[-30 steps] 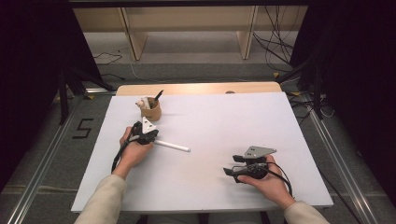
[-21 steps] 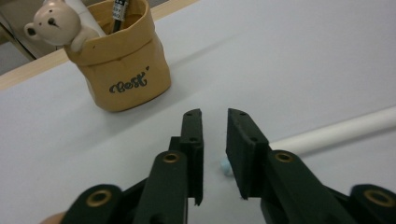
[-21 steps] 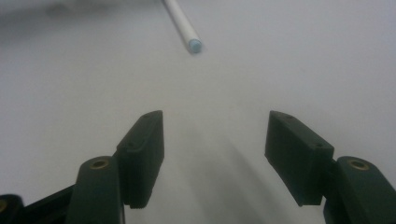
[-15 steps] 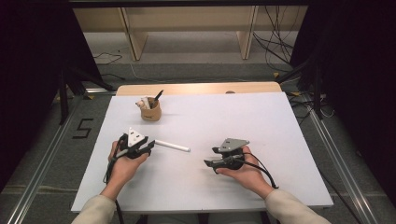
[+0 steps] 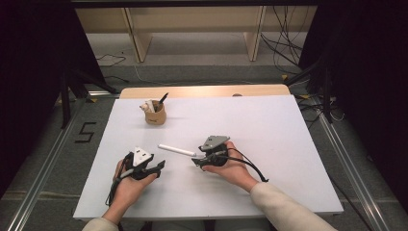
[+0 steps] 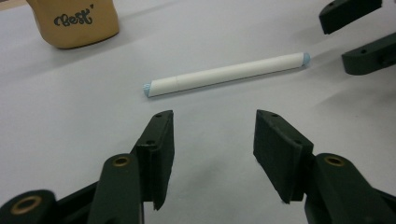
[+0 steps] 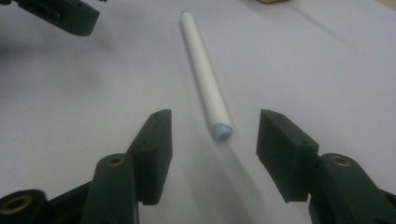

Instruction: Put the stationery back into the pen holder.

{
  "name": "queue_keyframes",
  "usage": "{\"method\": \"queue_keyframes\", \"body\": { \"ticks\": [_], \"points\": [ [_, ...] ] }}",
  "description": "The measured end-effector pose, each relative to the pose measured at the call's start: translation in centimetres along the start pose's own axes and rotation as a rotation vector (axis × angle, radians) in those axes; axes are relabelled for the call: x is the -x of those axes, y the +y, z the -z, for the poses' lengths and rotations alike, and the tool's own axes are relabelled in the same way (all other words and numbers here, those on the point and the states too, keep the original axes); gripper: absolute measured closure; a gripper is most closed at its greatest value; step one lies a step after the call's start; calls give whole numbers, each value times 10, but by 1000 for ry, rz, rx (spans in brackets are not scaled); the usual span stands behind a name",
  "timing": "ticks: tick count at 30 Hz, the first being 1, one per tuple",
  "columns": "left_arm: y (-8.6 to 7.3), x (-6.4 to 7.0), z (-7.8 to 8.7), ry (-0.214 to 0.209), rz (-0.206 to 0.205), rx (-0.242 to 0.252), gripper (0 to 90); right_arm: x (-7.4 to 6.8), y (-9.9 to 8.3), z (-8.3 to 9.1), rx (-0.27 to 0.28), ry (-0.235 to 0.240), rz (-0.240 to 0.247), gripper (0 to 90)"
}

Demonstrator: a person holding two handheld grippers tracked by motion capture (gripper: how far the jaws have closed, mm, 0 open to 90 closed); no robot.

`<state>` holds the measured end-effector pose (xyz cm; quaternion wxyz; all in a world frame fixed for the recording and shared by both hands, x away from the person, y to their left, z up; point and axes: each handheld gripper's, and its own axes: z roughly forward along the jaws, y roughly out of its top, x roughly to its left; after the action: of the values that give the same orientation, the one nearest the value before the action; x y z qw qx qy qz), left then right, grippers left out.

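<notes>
A white marker with pale blue ends lies flat on the white table. In the left gripper view the marker lies crosswise a little beyond my open left gripper, which holds nothing. In the right gripper view the marker points away, and its near blue end sits just in front of the gap of my open right gripper. From the high view, the left gripper is below and left of the marker, and the right gripper is at its right end.
A tan cup with "Best" printed on it holds a few pens at the back left. The right gripper's cable trails over the table toward the near edge. A wooden strip borders the far edge.
My left gripper has pulled back from the cup toward the near edge, leaving the marker on the table. My right gripper has moved left up to the marker's right end.
</notes>
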<state>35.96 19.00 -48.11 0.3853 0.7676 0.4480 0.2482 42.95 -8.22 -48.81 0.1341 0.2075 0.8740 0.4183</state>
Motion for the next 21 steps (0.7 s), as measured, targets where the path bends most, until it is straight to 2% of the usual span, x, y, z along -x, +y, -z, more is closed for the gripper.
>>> {"method": "queue_keyframes", "body": {
  "ticks": [12,21],
  "points": [
    [-2,3,-3,-19,5,-14,473,5,14,-26,-34,8,20,502],
    [-1,3,-4,-21,-1,-18,472,8,20,-37,-67,15,33,528]
  ]
}}
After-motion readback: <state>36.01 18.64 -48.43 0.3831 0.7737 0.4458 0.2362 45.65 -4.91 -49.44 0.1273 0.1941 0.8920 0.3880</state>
